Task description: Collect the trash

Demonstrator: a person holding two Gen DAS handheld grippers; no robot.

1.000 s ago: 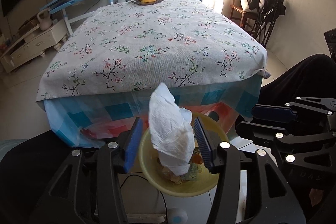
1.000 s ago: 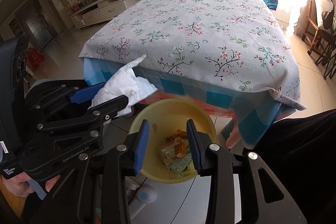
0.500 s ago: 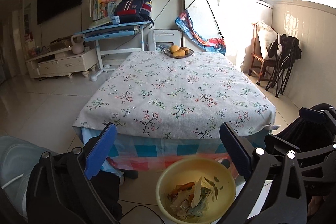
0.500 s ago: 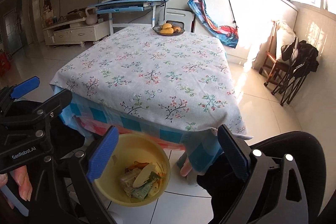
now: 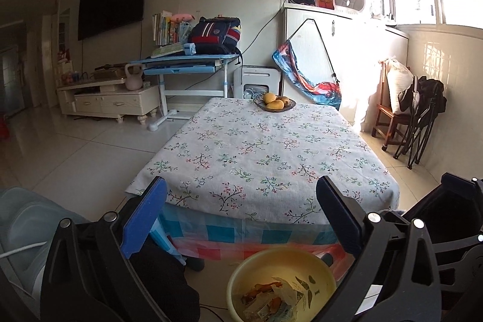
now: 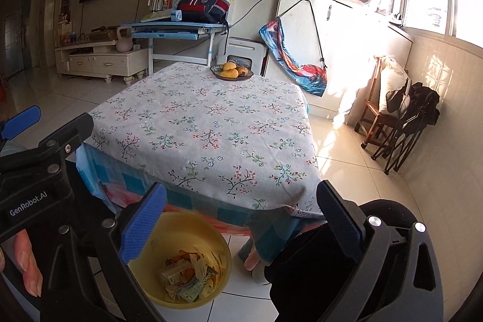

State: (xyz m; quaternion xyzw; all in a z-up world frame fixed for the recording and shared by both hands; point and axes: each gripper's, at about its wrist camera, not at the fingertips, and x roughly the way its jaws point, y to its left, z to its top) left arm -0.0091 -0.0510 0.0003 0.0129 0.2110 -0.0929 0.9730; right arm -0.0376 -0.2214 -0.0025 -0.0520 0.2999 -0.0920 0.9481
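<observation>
Tablecloth fills the middle of both views: we see a floral sheet draped over a table, with a blue and red checked layer hanging below its near edge. At the far end of it, in the upper middle of each frame, sits a dark fruit plate holding yellow fruit.

Below the near edge, at the bottom of the frame, a yellow basin rests on the pale tiled floor. Inside it lies the trash, a heap of wrappers, paper scraps and orange peel (we cannot make out single pieces).

We hold the left gripper above the basin with its blue pads spread wide apart and nothing between them; its jaws have just been opening. In the right wrist view the right gripper stands equally wide and empty, its jaws likewise just opened, with the basin showing at the lower left beside its left pad. The left gripper's black frame crosses the left edge of that view, and fingertips show under it at the lower left.
</observation>
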